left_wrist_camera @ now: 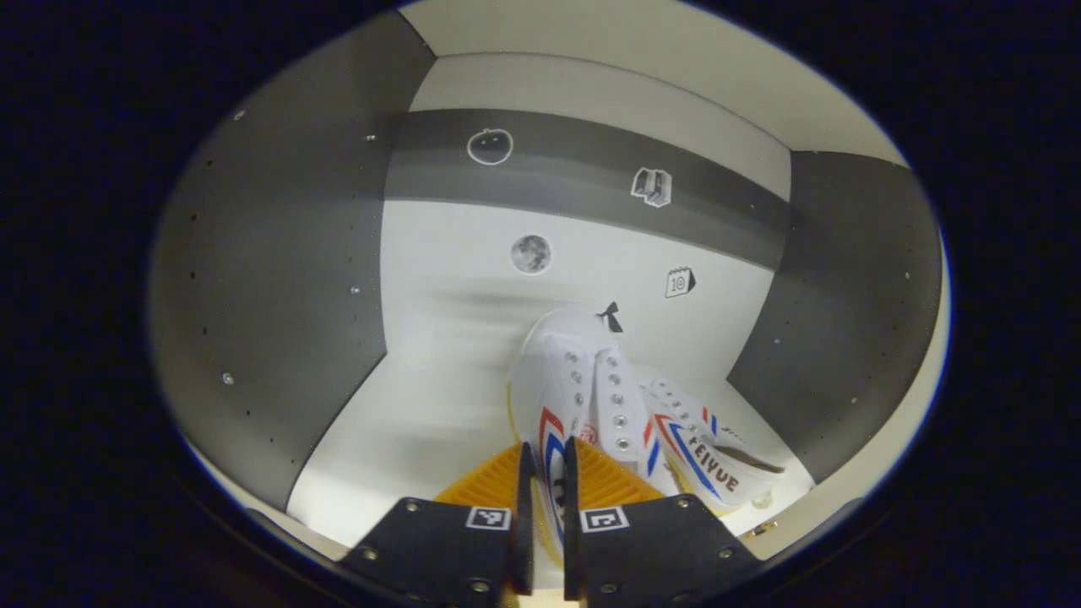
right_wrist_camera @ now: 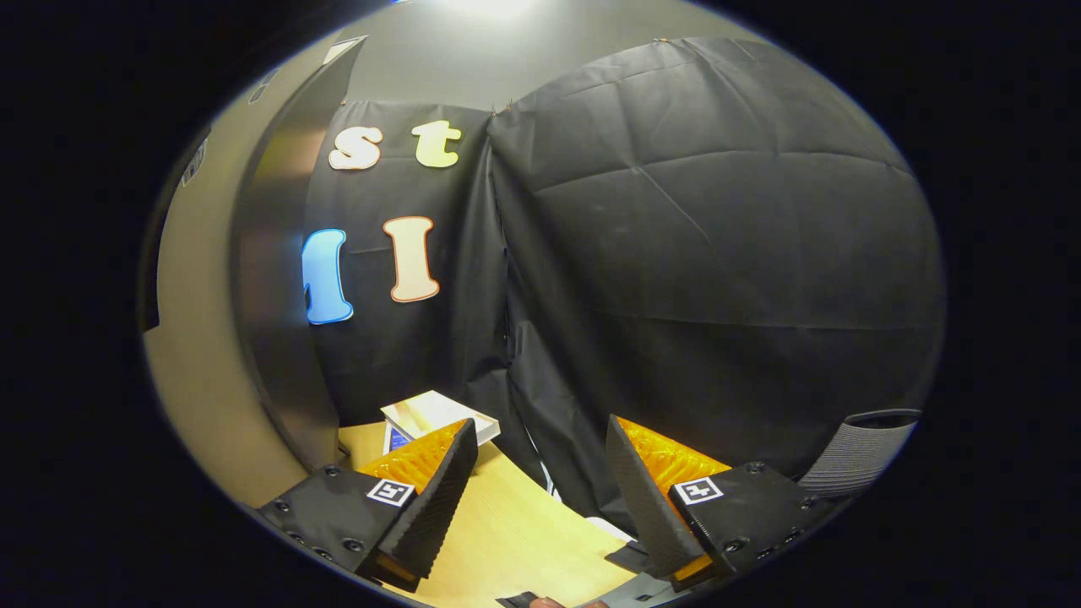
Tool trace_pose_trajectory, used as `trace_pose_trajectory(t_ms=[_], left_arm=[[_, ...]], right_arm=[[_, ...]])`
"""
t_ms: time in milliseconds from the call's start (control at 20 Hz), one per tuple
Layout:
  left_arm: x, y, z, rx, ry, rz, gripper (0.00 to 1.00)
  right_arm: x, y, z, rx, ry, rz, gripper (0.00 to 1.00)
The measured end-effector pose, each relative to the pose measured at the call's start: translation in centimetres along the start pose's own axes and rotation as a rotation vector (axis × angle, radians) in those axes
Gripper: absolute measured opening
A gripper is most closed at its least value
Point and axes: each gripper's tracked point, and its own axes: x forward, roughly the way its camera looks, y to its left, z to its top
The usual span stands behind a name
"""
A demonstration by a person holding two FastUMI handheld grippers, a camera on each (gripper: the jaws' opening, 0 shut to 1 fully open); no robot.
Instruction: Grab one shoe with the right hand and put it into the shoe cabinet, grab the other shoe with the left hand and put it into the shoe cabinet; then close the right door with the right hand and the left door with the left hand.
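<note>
"FEIYUE" on the shoe (left_wrist_camera: pixel 718 460)

Two shoes (left_wrist_camera: pixel 591 405) side by side inside the cabinet (left_wrist_camera: pixel 270 279).

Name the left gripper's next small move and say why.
Probably open the fingers and let go. The left gripper is clamped on a shoe already resting on the cabinet shelf beside the other shoe, so placing looks finished.

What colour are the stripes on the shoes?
Red and blue on the white shoes, best in the left gripper view.
</note>
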Motion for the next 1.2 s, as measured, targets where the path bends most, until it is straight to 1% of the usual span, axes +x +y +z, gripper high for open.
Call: trace_pose_trajectory(t_ms=[100,150,200,300,350,400,500,550,600,700,750,800,950,1100,1150,1200], left_arm=[[-0.6,0.4,1.8,0.034,-0.086,0.035,0.18],[-1.6,0.0,2.7,0.052,-0.114,0.034,0.19],[-2.1,-0.3,2.6,0.074,-0.121,0.031,0.46],[-4.0,-0.2,1.9,0.136,-0.118,0.069,1.0],[-5.4,-0.3,1.9,0.163,-0.133,0.087,0.98],[-6.7,-0.6,2.0,0.177,-0.157,0.103,1.0],[-9.5,-1.6,2.0,0.199,-0.207,0.106,0.99],[-11.1,-2.1,2.2,0.207,-0.236,0.107,0.98],[-12.7,-2.5,2.5,0.209,-0.268,0.108,0.99],[-15.8,-3.4,2.6,0.195,-0.317,0.107,1.0],[-17.3,-3.9,2.3,0.187,-0.334,0.101,1.0],[-18.9,-4.3,2.1,0.178,-0.347,0.095,1.0],[-22.4,-4.8,-0.3,0.123,-0.358,0.085,1.0],[-24.9,-3.9,-3.9,0.061,-0.34,0.126,1.0],[-25.7,-3.7,-5.1,0.059,-0.337,0.136,1.0],[-26.1,-3.2,-6.2,0.068,-0.326,0.154,1.0]], right_arm=[[0.1,1.4,-0.5,0.004,0.015,0.054,0.93],[0.1,1.8,-0.3,0.013,0.017,0.074,0.93],[0.0,2.1,0.0,0.024,0.012,0.09,0.93],[-0.2,2.7,1.1,0.042,-0.003,0.118,0.92],[-0.3,3.3,1.7,0.047,-0.014,0.143,0.92],[-0.5,4.3,2.3,0.051,-0.025,0.181,0.93],[-0.6,6.1,3.1,0.06,-0.017,0.264,0.92],[-0.9,6.8,4.0,0.069,-0.024,0.3,1.0],[-1.2,7.2,4.9,0.072,-0.034,0.328,0.98],[-1.9,8.0,6.8,0.062,-0.068,0.365,0.98],[-2.4,8.3,7.8,0.058,-0.086,0.384,1.0],[-2.7,8.7,8.6,0.059,-0.1,0.405,0.98],[-3.8,10.0,10.7,0.079,-0.115,0.466,0.98],[-5.0,11.0,12.4,0.085,-0.131,0.515,0.98],[-5.4,11.5,13.1,0.086,-0.138,0.531,0.92],[-5.7,12.0,13.5,0.082,-0.144,0.549,0.92]])
